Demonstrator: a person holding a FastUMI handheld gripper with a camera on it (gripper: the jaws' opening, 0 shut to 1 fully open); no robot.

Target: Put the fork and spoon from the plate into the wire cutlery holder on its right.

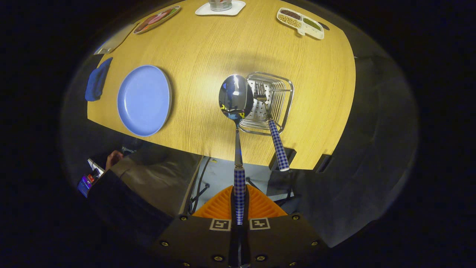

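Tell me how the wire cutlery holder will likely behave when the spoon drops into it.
The cutlery holder looks like thin open wire, so probably light and apt to slide on the smooth table. The fork already leans out over its near rim, so it may tip that way. The spoon, gripped by its handle in the gripper, looks stiff and may clatter.

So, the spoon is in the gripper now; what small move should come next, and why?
Probably shift the gripper a little right and lower the spoon bowl-first into the wire cutlery holder. Its fingers are shut on the checked handle, the bowl hangs just left of the holder's rim, the fork already stands inside, and the blue plate is bare.
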